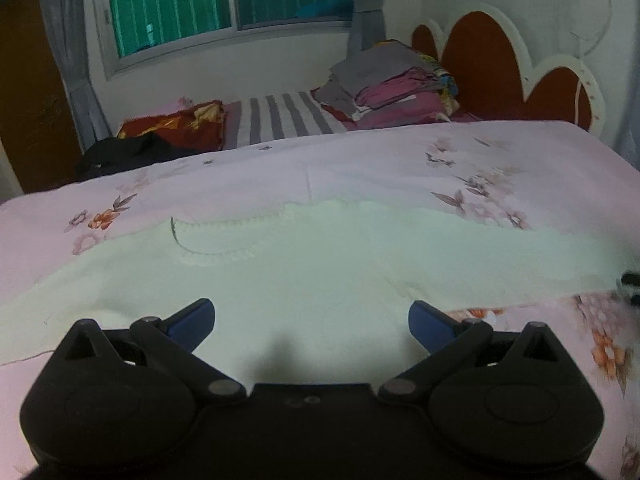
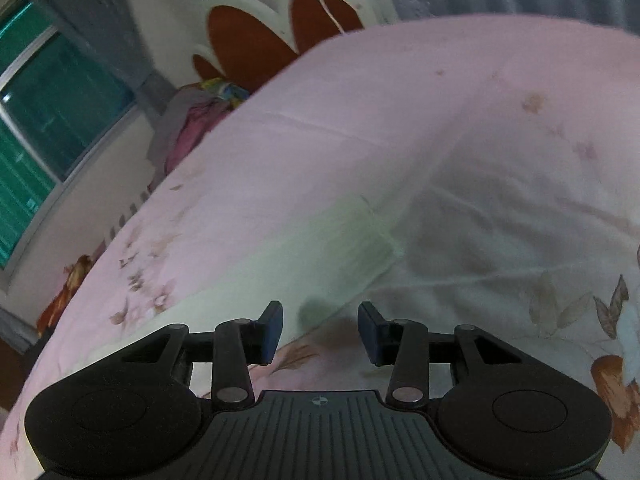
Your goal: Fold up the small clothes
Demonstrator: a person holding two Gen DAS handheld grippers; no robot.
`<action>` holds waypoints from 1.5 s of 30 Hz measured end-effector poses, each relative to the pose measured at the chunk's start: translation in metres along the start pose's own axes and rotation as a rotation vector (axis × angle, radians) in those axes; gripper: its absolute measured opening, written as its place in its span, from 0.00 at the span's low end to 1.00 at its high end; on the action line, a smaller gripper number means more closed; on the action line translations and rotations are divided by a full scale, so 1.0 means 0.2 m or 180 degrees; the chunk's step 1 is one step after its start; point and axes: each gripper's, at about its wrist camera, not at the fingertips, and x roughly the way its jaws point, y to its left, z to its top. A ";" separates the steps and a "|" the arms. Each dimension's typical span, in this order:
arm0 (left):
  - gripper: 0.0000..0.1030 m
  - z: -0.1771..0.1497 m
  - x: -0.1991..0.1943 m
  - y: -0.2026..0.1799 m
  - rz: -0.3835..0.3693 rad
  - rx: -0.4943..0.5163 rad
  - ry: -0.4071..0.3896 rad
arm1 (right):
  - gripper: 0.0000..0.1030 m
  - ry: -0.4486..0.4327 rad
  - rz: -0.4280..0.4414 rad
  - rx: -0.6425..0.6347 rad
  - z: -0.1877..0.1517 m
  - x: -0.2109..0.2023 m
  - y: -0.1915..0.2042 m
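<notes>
The pale cream knit garment [image 1: 304, 264] lies flat on the pink floral bedspread [image 1: 360, 160], long axis running side to side. My left gripper [image 1: 311, 320], jaws wide apart, is right over its near hem; my right gripper [image 2: 320, 330], half-open and empty, sits at the end corner.

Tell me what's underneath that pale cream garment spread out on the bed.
The cream garment lies flat on the pink floral bedsheet, which shows all around its edges. Whatever lies beneath its middle is covered by the fabric, so nothing more can be told.
</notes>
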 end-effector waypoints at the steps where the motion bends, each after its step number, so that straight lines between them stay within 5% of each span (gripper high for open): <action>1: 1.00 0.01 0.01 0.01 0.0010 -0.0027 0.0005 | 0.41 0.0023 0.0019 0.0056 0.00 0.01 -0.03; 5: 1.00 0.03 0.04 0.06 0.0060 -0.0058 0.0024 | 0.40 -0.0068 0.0055 0.0089 0.02 0.00 -0.07; 9: 1.00 0.03 0.04 0.13 0.0124 -0.0117 0.0015 | 0.14 -0.0184 -0.0047 0.0176 0.05 0.02 -0.11; 13: 1.00 0.01 0.05 0.28 0.0261 -0.0169 0.0126 | 0.12 -0.0193 -0.0118 0.0009 0.07 0.01 -0.10; 17: 1.00 -0.03 0.06 0.44 0.0258 -0.0132 0.0185 | 0.05 -0.0201 -0.0374 -0.0322 0.07 0.04 0.02; 21: 1.00 -0.08 0.07 0.63 0.0184 -0.0247 0.0205 | 0.05 -0.0282 -0.0100 -0.0861 -0.02 -0.05 0.33; 36: 1.00 -0.29 -0.05 1.35 0.0270 -0.0620 0.0253 | 0.05 0.0342 0.0939 -0.2167 -1.06 -0.06 1.66; 45: 1.00 -0.32 -0.10 1.54 0.0206 -0.0857 0.0202 | 0.06 0.0818 0.1279 -0.2643 -1.62 0.12 2.03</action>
